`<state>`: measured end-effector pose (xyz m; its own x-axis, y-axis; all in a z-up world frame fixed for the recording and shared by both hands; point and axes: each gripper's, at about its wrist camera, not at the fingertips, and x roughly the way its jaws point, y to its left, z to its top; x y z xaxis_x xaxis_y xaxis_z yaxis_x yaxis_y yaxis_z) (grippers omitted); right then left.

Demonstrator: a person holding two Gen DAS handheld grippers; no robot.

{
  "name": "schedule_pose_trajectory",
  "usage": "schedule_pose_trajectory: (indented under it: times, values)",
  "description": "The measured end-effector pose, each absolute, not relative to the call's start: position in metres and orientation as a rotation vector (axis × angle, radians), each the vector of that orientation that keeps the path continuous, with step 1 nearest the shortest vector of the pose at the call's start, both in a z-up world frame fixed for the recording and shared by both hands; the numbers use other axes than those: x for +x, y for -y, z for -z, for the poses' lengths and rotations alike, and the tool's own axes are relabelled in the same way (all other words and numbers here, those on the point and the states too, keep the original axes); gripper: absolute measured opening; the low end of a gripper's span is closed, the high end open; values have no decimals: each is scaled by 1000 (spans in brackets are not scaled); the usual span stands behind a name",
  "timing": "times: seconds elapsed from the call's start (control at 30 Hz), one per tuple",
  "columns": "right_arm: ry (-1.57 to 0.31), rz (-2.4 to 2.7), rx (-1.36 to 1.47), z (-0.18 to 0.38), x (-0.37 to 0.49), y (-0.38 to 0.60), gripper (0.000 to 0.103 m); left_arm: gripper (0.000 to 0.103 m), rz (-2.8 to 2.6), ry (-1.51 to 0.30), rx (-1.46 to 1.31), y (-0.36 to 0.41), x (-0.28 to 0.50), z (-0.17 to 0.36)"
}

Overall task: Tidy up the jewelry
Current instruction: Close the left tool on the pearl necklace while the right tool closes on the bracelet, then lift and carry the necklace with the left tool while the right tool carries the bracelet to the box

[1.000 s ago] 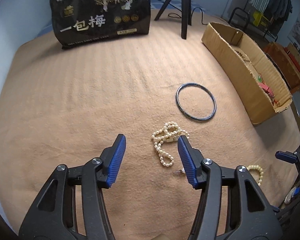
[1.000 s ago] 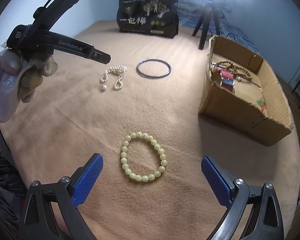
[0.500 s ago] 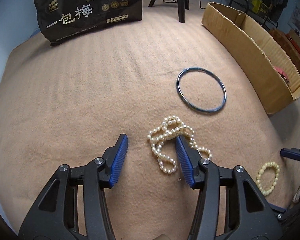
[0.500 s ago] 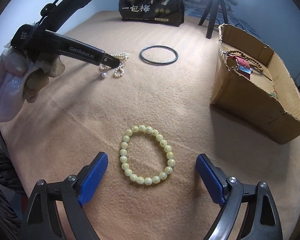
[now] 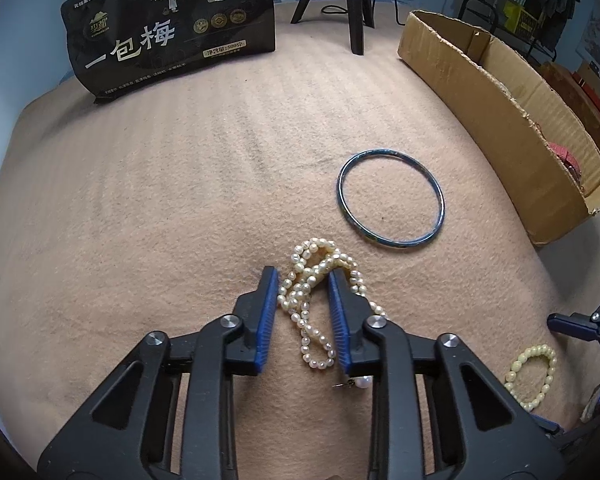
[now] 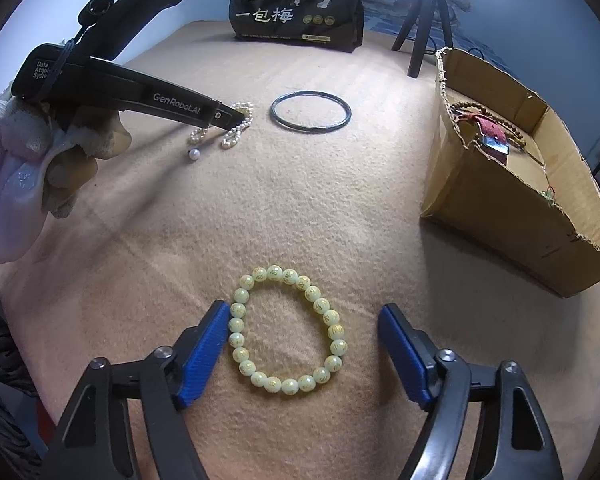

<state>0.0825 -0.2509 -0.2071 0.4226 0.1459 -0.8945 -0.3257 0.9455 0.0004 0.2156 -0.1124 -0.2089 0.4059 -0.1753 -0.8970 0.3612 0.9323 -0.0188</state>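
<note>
A white pearl necklace [image 5: 312, 292] lies bunched on the tan blanket, with a loose pearl earring [image 5: 360, 382] beside it. My left gripper [image 5: 302, 280] is down on the blanket with its blue jaws narrowed around the strands, a gap still showing; it also shows in the right wrist view [image 6: 228, 118]. A yellow-green bead bracelet [image 6: 288, 330] lies flat between the jaws of my right gripper [image 6: 302, 320], which is wide open; the left pad touches its beads. A dark blue bangle [image 5: 392, 198] lies beyond the pearls.
A cardboard box [image 6: 512, 216] at the right holds a wooden bead string and a red strap. A black printed bag [image 5: 172, 28] and a tripod [image 5: 352, 4] stand at the far edge of the blanket [image 5: 140, 200].
My left gripper moved forward and down over the pearl necklace and its jaws narrowed around it. My right gripper advanced and lowered until its open jaws flank the bead bracelet.
</note>
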Motion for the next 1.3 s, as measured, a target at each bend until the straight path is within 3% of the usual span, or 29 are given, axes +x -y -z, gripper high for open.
schedule_pose_trajectory:
  times: [0.2, 0.57, 1.3]
  values:
    - [-1104, -284, -174, 207, 86, 253, 62, 11, 330, -1103, 183, 113, 216, 209]
    - [-1114, -240, -94, 204, 93, 272, 17, 6, 323, -1102, 166, 112, 215, 206]
    - [-1043, -257, -83, 174, 81, 263, 12, 6, 305, -998, 63, 91, 205, 152]
